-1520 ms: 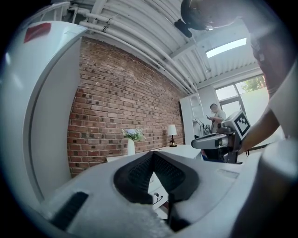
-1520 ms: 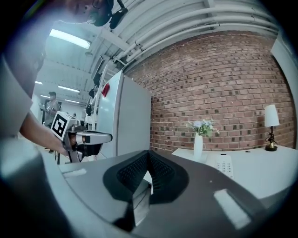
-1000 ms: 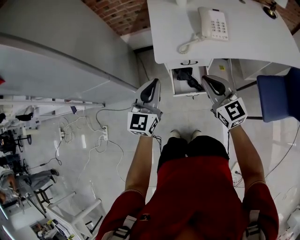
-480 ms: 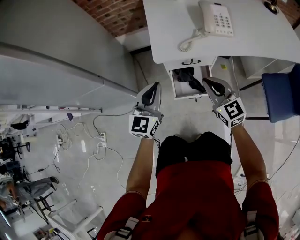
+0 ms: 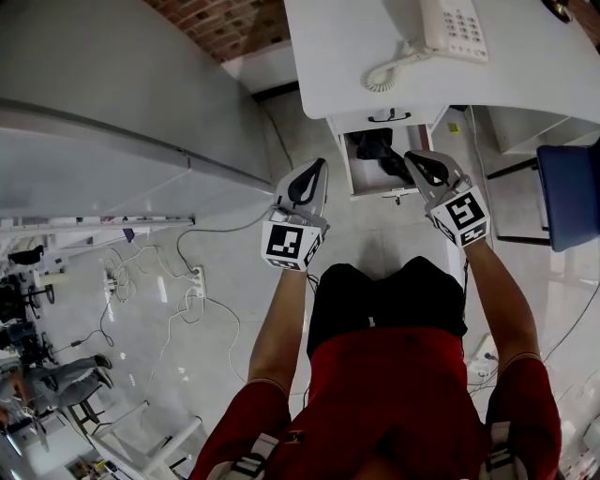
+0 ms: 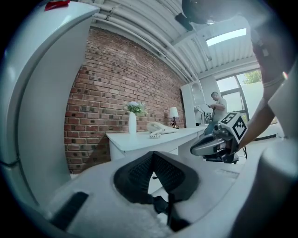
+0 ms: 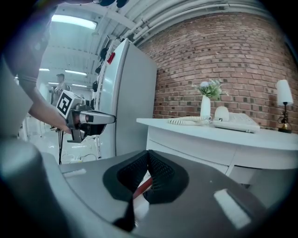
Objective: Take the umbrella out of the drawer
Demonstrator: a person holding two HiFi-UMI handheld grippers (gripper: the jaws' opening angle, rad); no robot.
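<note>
A black folded umbrella [image 5: 379, 150] lies in the open drawer [image 5: 351, 174] under the white desk [image 5: 356, 56]. In the head view my left gripper [image 5: 318, 165] hangs over the floor just left of the drawer, shut and holding nothing. My right gripper [image 5: 413, 157] hovers at the drawer's right side, close to the umbrella's near end, also shut and empty. Both point at the desk. In the left gripper view the jaw tips of the left gripper [image 6: 152, 154] meet, with the right gripper [image 6: 215, 143] off to the right. In the right gripper view the right gripper [image 7: 148, 152] has its tips together.
A telephone [image 5: 453, 28] with a coiled cord sits on the desk, beside a vase [image 7: 206, 108] and a lamp [image 7: 283, 100]. A tall white cabinet [image 5: 122, 103] stands at the left, a blue chair [image 5: 570, 192] at the right. Cables [image 5: 192, 281] trail over the floor.
Both grippers have sunk lower and come closer to the open drawer. The person has bent down. Both pairs of jaws stay shut.
</note>
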